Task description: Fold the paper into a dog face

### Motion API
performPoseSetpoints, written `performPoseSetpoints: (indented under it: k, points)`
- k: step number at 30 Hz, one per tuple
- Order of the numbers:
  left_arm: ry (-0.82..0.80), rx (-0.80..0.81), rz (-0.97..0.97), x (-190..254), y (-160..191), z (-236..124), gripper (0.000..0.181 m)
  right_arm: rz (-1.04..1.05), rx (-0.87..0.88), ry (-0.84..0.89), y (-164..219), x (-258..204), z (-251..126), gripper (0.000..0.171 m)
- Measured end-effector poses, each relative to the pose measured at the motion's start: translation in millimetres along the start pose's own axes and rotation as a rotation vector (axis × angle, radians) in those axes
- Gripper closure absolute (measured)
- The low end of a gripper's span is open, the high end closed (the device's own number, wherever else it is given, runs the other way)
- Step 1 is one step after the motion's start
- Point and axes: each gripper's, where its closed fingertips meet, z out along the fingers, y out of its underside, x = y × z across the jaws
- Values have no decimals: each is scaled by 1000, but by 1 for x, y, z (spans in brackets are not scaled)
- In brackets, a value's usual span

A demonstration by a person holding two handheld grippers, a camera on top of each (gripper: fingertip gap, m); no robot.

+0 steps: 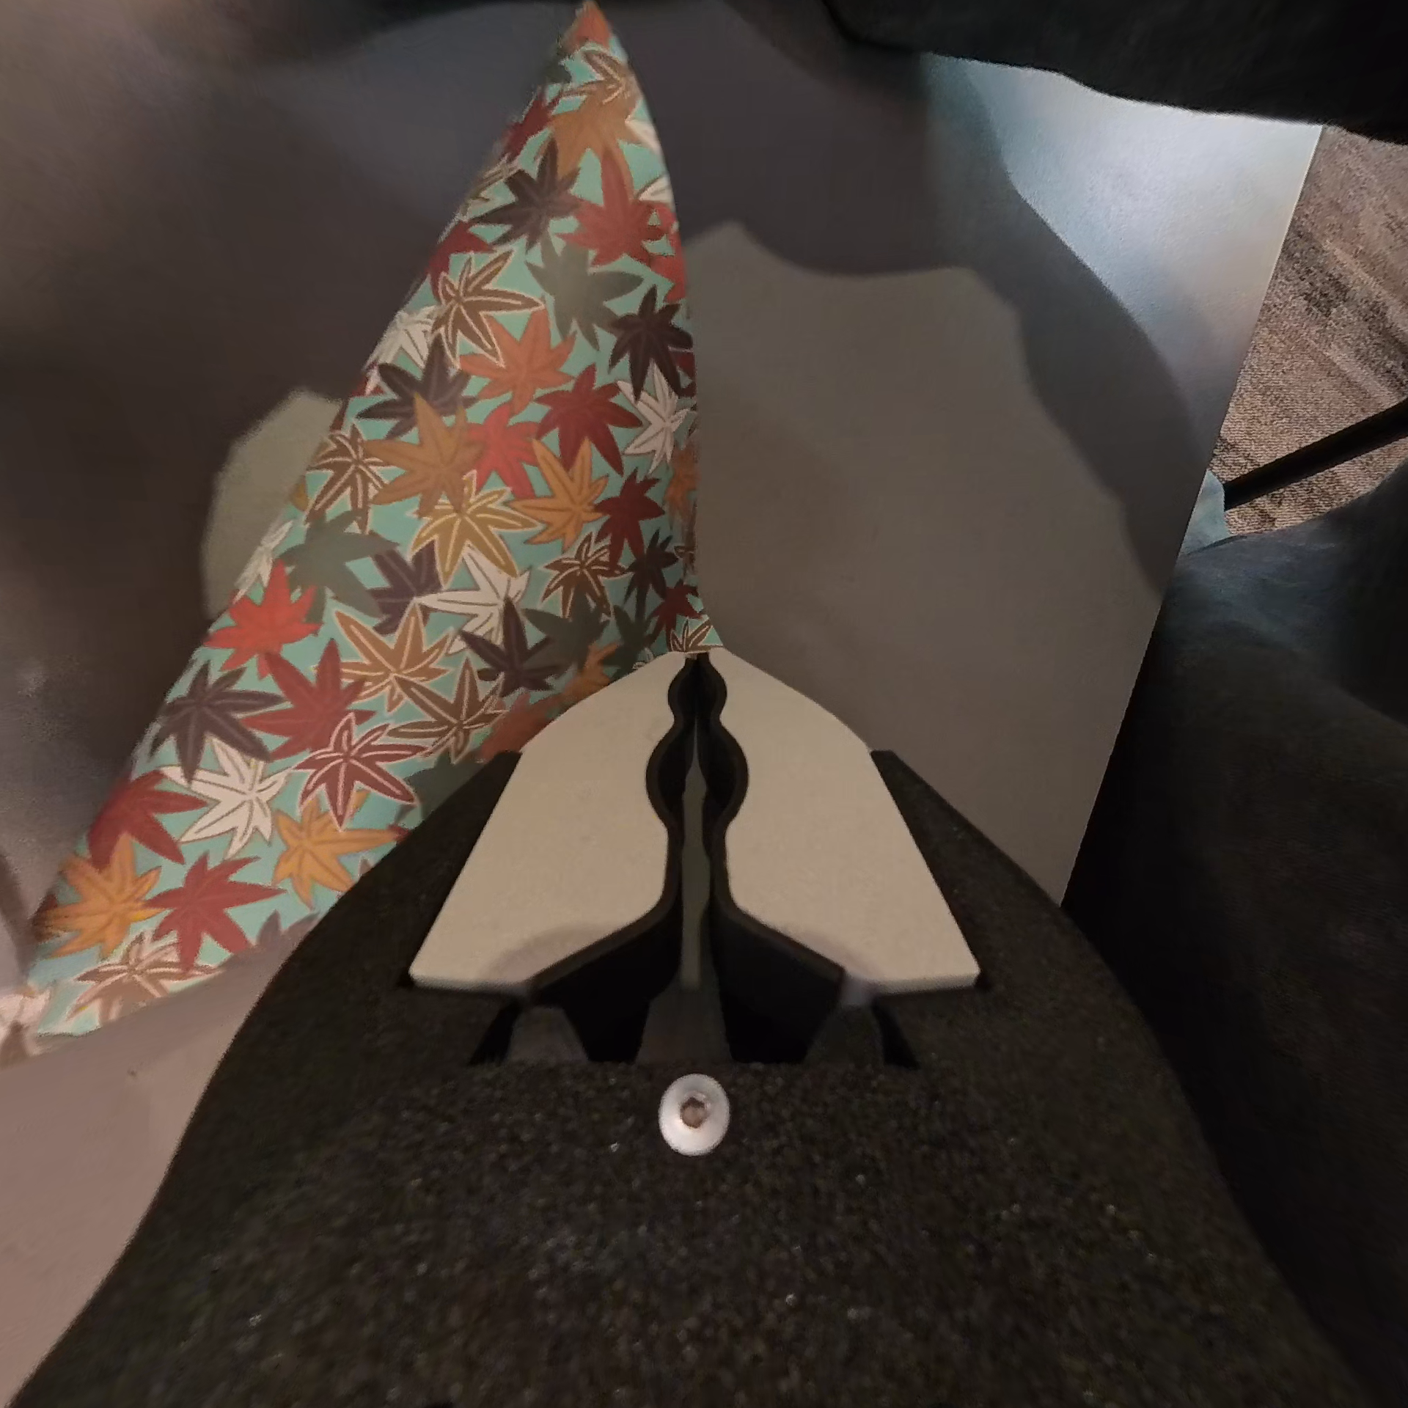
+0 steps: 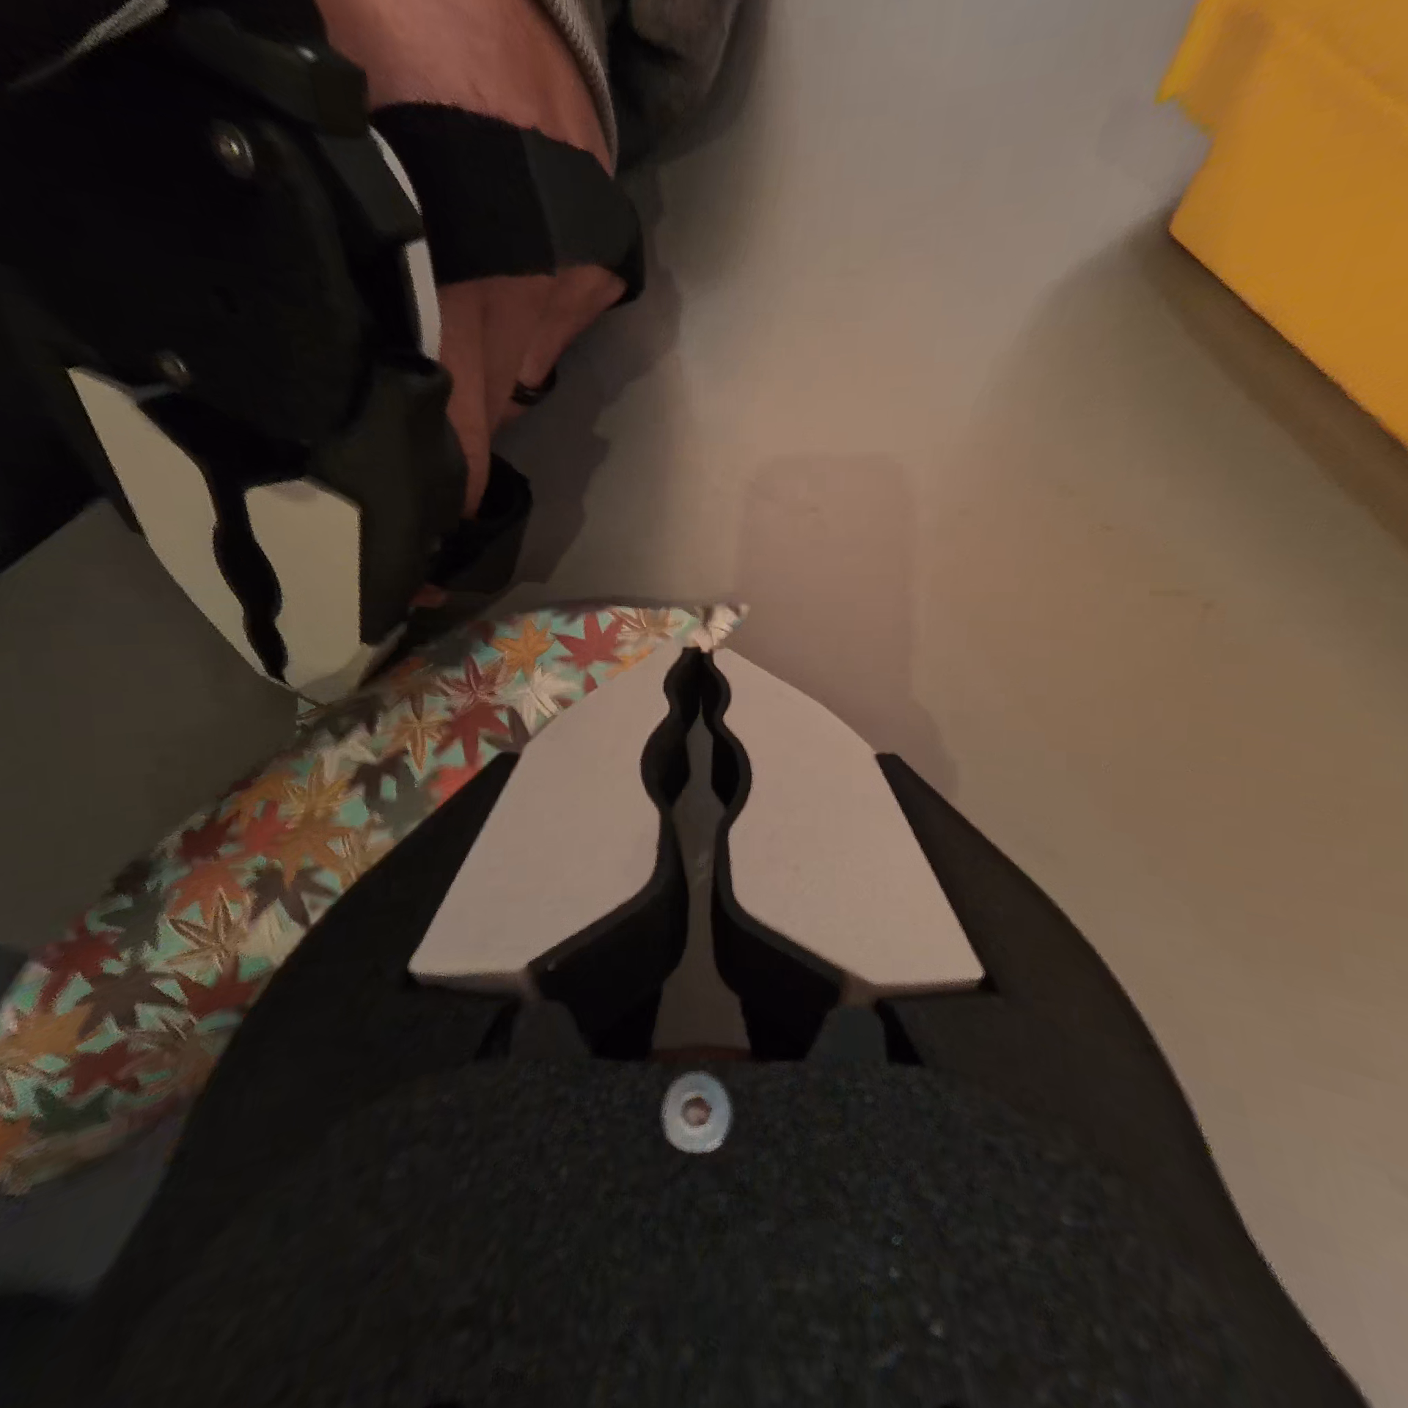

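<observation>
Black-and-white, my left gripper (image 1: 697, 661) is pinched tight on one corner of the paper (image 1: 457, 488), and my right gripper (image 2: 699, 657) is clamped on another corner of that leaf-patterned sheet (image 2: 305, 800). Between them I see the sheet bowing up off the white table (image 2: 990, 609). Beyond sit a hand (image 2: 526, 335) and a yellow box (image 2: 1310, 228).

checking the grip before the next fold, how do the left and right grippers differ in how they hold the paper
The left gripper pinches a corner of the paper with the sheet rising steeply beyond it; the right gripper pinches a corner with the paper bowing away to its left. Shared: both are shut on the same leaf-patterned sheet, above the white table.
</observation>
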Motion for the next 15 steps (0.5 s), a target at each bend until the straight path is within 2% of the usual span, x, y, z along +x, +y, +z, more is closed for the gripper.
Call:
performPoseSetpoints:
  k: [2,4,9,11,15]
  points:
    - [1,1,-2,0,0,0,181,3,44,10,-9,5,-14,171]
    - [5,0,-3,-1,0,0,181,35,85,-83,-18,-7,-18,171]
    - [10,2,-7,-1,0,0,181,61,-25,-362,-4,-62,6,171]
    - [13,3,-11,-2,0,0,181,46,-72,-379,5,-69,16,171]
    - [13,4,-10,-2,0,0,181,2,-87,-302,12,-57,25,171]
